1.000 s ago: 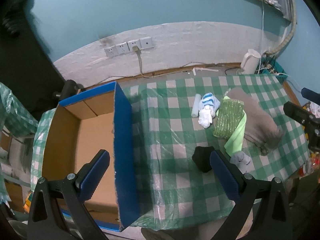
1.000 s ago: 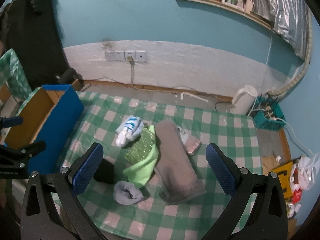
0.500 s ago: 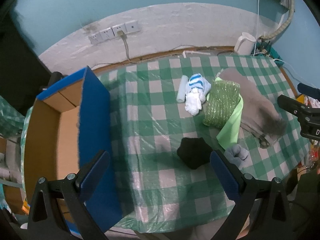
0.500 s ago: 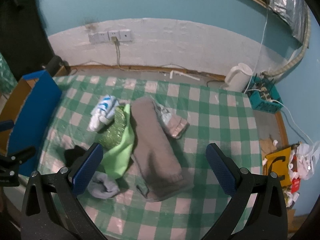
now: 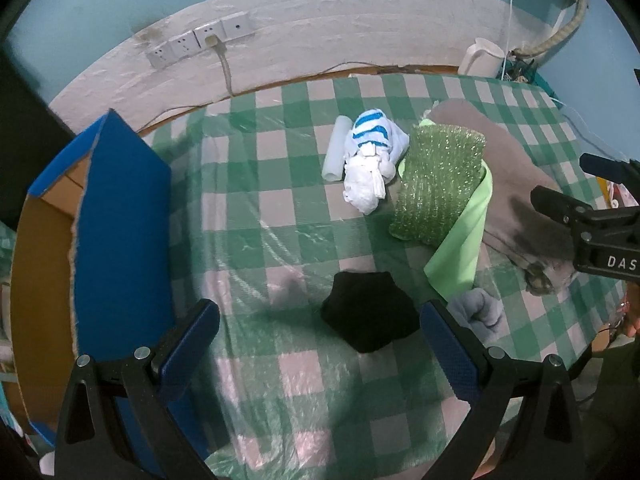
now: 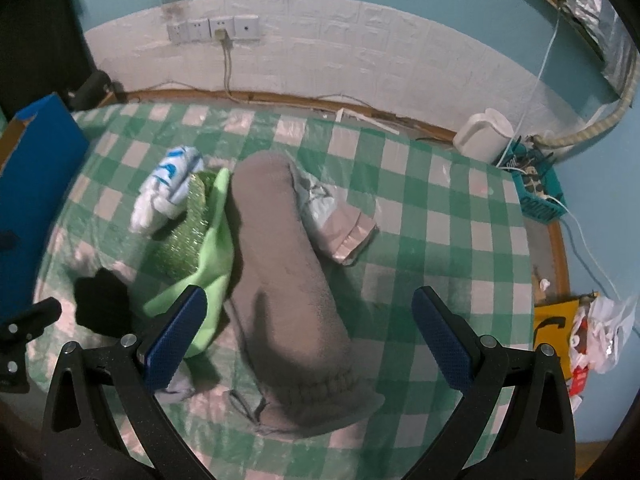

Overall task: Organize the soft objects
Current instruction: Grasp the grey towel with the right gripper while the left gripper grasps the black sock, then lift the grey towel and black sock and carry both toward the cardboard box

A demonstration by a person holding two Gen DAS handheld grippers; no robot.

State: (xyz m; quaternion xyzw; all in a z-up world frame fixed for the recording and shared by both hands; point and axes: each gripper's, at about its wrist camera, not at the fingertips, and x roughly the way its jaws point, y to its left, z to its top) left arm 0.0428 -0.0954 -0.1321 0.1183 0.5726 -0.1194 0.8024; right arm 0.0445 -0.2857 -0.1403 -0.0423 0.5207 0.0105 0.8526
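Soft things lie on a green checked tablecloth. A black bundle lies just ahead of my open, empty left gripper. Beyond it are a blue-and-white striped bundle, a white roll, a green bubble-wrap pad on a light green cloth, and a pale blue bundle. My open, empty right gripper hovers over a long grey folded garment. A pink-and-white cloth lies beside it.
An open blue cardboard box stands at the table's left edge. A white kettle and a teal basket sit on the floor at the far right. A yellow bag and plastic bags lie past the right edge.
Both grippers have moved forward and lower over the table. The left one has shifted right from the box toward the black bundle. The right one now hovers over the grey garment.
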